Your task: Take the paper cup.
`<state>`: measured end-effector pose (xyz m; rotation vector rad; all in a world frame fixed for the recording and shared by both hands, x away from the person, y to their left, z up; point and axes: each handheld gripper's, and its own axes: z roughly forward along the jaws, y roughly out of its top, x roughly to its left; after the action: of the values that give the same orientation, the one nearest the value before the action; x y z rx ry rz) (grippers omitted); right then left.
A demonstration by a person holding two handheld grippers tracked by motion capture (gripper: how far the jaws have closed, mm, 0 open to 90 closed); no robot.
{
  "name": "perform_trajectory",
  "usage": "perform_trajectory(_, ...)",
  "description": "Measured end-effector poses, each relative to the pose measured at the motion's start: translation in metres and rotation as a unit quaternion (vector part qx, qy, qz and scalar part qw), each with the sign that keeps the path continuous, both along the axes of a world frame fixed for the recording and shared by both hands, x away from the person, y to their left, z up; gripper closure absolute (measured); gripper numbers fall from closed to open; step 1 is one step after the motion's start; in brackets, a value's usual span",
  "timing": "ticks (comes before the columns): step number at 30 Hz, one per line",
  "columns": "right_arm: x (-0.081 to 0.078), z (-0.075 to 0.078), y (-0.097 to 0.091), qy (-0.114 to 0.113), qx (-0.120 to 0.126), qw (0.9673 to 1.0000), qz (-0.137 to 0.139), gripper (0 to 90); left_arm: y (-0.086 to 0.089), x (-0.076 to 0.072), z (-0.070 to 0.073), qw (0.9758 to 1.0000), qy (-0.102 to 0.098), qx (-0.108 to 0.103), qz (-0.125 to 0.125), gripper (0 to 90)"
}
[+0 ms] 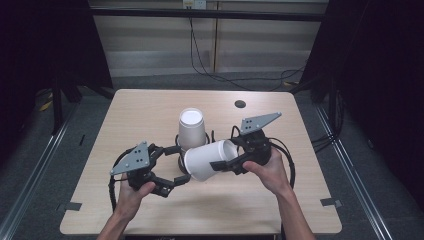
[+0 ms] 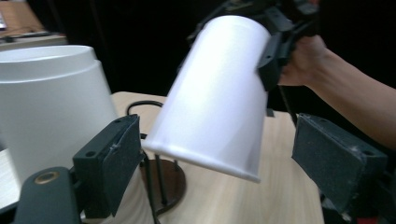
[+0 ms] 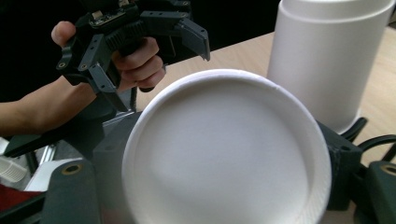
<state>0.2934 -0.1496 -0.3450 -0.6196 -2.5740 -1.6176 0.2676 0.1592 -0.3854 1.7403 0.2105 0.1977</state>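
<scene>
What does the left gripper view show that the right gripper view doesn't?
Left gripper view alone: the held cup's outer wall, tilted, the right tongs clamped near its base, and a dark wire stand on the table. Right gripper view alone: that cup's round end face-on, and the open left tongs in a hand. Both: the upside-down cup and the wooden table.

Cups: held cup (image 1: pixel 206 159) and upturned cup (image 1: pixel 191 129) look like white paper, smooth, faint sheen. Tabletop (image 1: pixel 150 107): pale wood-grain laminate, matt. Left gripper (image 1: pixel 172 167): matt black plastic; jaw pads (image 2: pixel 338 161) rough, gritty. Top plate (image 1: pixel 132 158): flat grey metal, dull.
</scene>
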Motion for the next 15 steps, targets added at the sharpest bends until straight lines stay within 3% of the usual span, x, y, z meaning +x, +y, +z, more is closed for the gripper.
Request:
perform_trajectory(7,0.001,-0.013,0.007,0.014,-0.003,0.9998,0.013,24.2,-0.008,0.003,-0.008,0.9996,0.002,0.015,-0.023,15.3)
perform_trajectory(13,0.001,-0.02,0.014,0.02,-0.005,0.9995,0.024,24.3,-0.013,0.004,-0.013,0.9992,0.012,0.028,-0.025,15.1)
perform_trajectory(15,0.001,-0.021,0.016,0.023,-0.006,0.9993,0.028,24.4,-0.016,0.004,-0.015,0.9986,0.012,0.046,-0.024,15.6)
